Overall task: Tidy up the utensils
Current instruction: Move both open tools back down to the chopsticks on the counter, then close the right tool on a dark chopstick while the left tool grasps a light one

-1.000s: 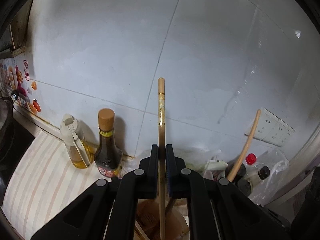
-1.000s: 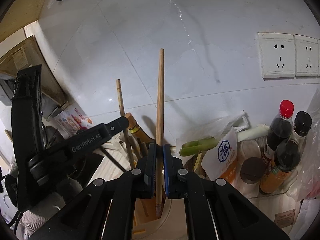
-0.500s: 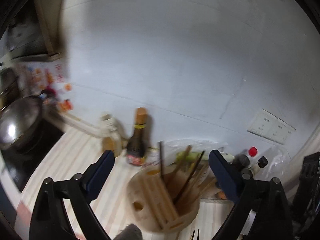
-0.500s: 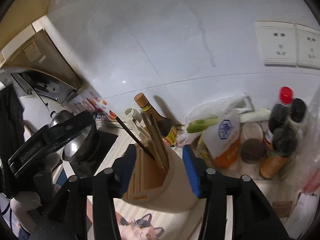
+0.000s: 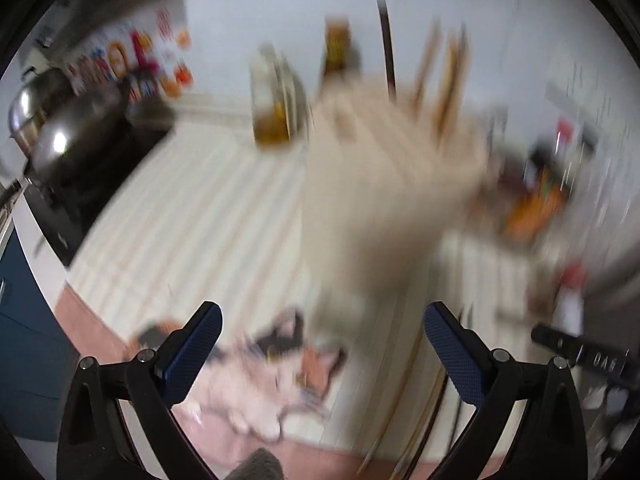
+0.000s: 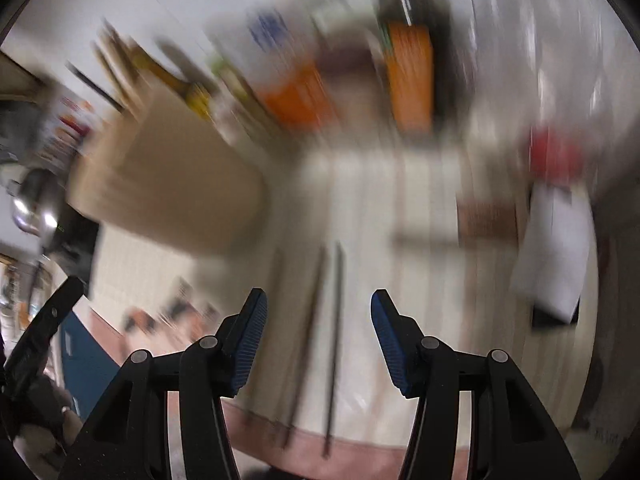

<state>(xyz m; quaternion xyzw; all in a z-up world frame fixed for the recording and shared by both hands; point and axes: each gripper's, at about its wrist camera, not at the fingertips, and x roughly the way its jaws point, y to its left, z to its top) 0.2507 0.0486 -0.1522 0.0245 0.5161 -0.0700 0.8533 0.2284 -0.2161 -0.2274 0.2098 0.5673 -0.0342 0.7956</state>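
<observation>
Both views are motion-blurred. A tan utensil holder [image 5: 384,184] stands on the striped mat, with several chopsticks [image 5: 436,80] sticking out of its top. My left gripper [image 5: 322,338] is open wide and empty, low in front of the holder. In the right wrist view the holder [image 6: 168,176] is at upper left. Two dark chopsticks [image 6: 324,344] lie on the mat between the jaws of my right gripper [image 6: 319,316], which is open and empty above them. More chopsticks [image 5: 412,396] lie on the mat in the left wrist view.
A wok [image 5: 68,140] sits on the stove at left. An oil bottle [image 5: 276,100] and a sauce bottle [image 5: 338,50] stand behind the holder. Bottles and packets [image 6: 408,72] crowd the back right. A cat picture [image 5: 264,380] is on the mat's near edge.
Both grippers let go of the chopsticks they held over the holder, opened wide, and swung down and back toward the mat. The chopsticks now stand in the holder.
</observation>
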